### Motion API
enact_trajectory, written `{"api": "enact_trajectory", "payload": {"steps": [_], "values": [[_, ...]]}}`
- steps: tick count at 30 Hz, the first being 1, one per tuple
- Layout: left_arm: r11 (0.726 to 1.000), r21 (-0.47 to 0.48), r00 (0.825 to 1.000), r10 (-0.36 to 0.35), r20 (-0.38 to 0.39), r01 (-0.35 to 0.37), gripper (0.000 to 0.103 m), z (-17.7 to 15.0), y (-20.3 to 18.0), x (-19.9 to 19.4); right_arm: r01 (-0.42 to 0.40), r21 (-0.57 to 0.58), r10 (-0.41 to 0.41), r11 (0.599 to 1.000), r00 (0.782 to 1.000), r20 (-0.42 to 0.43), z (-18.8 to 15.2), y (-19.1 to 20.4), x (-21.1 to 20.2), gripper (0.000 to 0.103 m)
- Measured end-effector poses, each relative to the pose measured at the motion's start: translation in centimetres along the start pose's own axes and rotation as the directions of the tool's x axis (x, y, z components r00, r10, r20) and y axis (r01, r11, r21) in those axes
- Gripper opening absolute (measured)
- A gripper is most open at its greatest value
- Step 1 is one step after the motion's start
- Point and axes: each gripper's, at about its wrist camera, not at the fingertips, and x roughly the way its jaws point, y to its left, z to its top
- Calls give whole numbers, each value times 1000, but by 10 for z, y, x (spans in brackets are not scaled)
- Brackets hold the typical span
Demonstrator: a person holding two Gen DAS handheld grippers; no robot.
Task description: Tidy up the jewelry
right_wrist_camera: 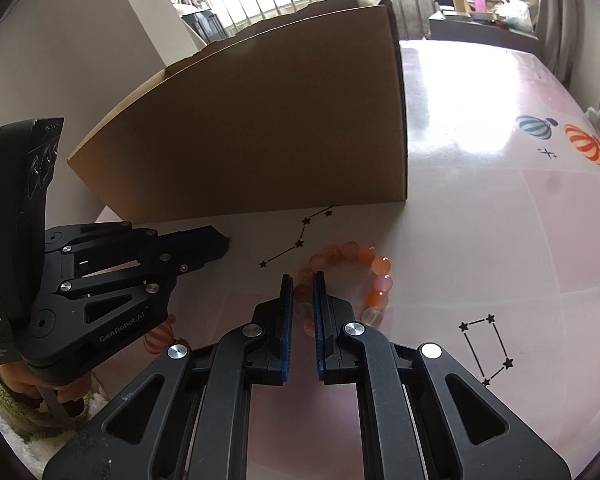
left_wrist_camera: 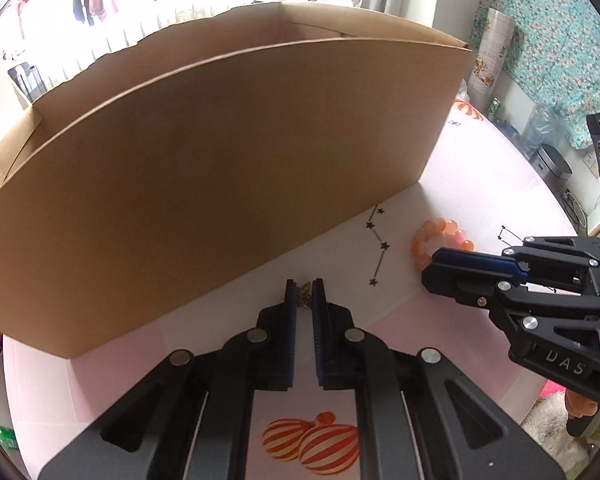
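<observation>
A small bronze butterfly charm [left_wrist_camera: 304, 299] is pinched between the tips of my left gripper [left_wrist_camera: 304, 285], which is shut on it just above the pink table, close to the near wall of the cardboard box [left_wrist_camera: 220, 160]. An orange bead bracelet [right_wrist_camera: 376, 266] lies on the table to the right of it. My right gripper [right_wrist_camera: 303, 277] is shut on the near-left part of its loop. From the left wrist view the right gripper [left_wrist_camera: 435, 265] covers part of the bracelet [left_wrist_camera: 440, 230]. The left gripper [right_wrist_camera: 225, 242] shows at the left of the right wrist view.
The tall open cardboard box [right_wrist_camera: 280, 120] stands right behind both grippers. The pink tablecloth [right_wrist_camera: 480, 220] has printed stars and balloons. A metal tin [left_wrist_camera: 554, 162] and bottles stand at the table's far right edge. A person's hand [right_wrist_camera: 24, 390] holds the left gripper's handle.
</observation>
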Motion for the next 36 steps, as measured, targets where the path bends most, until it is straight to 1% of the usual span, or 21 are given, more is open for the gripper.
{"api": "enact_trajectory", "payload": {"steps": [3,8,14,16,23,24,27,31,33,35,36], "values": [[1000,-19,1000,6,-1,-6,7,-5,9,-3,-13,-9,13,1000,1000,-14,1,6,3,8],[999,-42,1000,7,-1,-7,7,-6,12,-3,-23,-20,22,1000,999,-32,3,11,5,8],[999,-46,1000,15,1,-15,7,-4,13,-3,-18,-16,18,1000,999,-38,9,-1,6,8],[999,-49,1000,15,2,-15,7,-5,14,-3,-15,-16,14,1000,999,-39,8,5,6,8],[998,-66,1000,7,0,-7,7,-8,18,-7,-13,-15,13,1000,999,-40,7,3,5,8],[997,-77,1000,-5,1,5,7,-10,24,-9,-14,-16,13,1000,999,-40,7,3,5,8],[989,-126,997,-73,11,73,7,-14,33,-10,-10,-18,9,1000,999,-44,7,4,6,8],[976,-144,987,-160,22,161,7,-21,38,-13,-4,-15,4,1000,999,-42,9,6,9,8],[963,-148,975,-223,24,224,8,-25,39,-14,-3,-11,3,1000,999,-40,7,10,13,8],[938,-161,952,-306,28,306,12,-30,41,-16,-5,-8,5,1000,999,-39,7,10,13,8],[930,-167,945,-326,37,328,16,-32,42,-17,-6,-8,5,1000,999,-39,7,10,13,8]]}}
